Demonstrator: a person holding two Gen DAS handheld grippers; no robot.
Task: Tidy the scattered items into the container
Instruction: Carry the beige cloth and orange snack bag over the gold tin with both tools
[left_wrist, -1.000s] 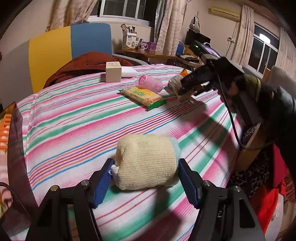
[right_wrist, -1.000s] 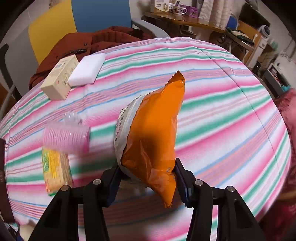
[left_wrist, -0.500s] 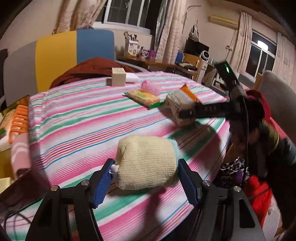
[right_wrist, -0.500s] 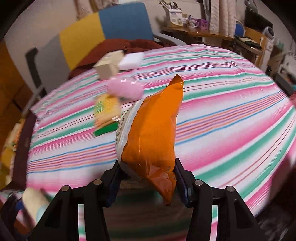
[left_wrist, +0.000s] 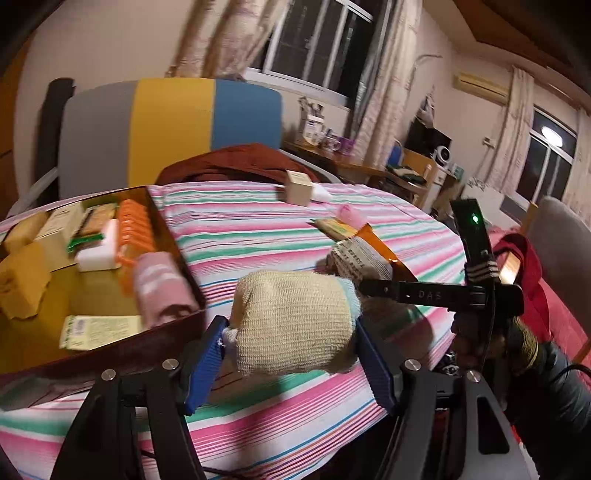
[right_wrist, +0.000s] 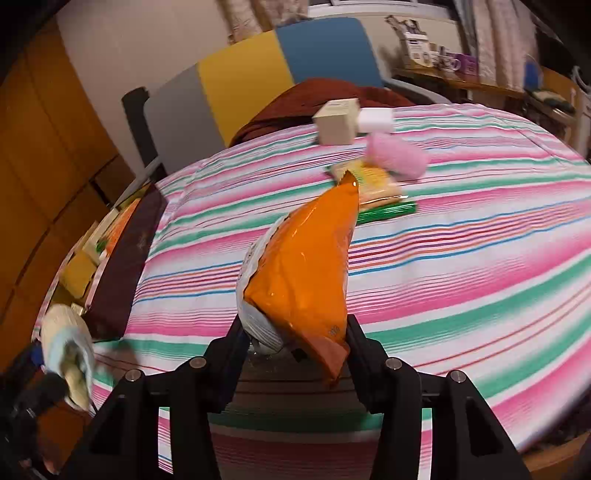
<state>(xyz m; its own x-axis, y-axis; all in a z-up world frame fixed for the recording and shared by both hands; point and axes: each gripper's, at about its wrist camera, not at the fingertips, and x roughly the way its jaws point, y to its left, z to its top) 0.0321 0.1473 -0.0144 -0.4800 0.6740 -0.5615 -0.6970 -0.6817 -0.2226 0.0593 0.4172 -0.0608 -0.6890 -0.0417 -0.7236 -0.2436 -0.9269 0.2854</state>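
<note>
The cream knitted sock bundle (left_wrist: 293, 323), soft and ribbed with a pale blue toe end, sits squeezed between the ridged blue pads of the left tool (left_wrist: 291, 363), held above the striped cloth just right of the container. The glossy orange crinkled snack bag (right_wrist: 303, 280), white-printed on one side with small text too blurred to read, is pinched at its lower end by the black right tool (right_wrist: 295, 343), whose jaws have just been closing a little on it. In the left view that tool's black bar reads "DAS". The dark brown shallow box (left_wrist: 177, 236) at the table's left edge holds an orange ridged plastic piece (left_wrist: 133, 232), a rolled pink cloth (left_wrist: 160, 291), a white block, yellowish packets and a green-edged label. Further out on the pink, green and white striped tablecloth (right_wrist: 461, 258) lie a flat yellow-and-green wrapped biscuit pack (right_wrist: 376, 184), a fuzzy pink roll (right_wrist: 395, 155), a beige cardboard cube (right_wrist: 338, 122) and a white foam block (right_wrist: 375, 120)
</note>
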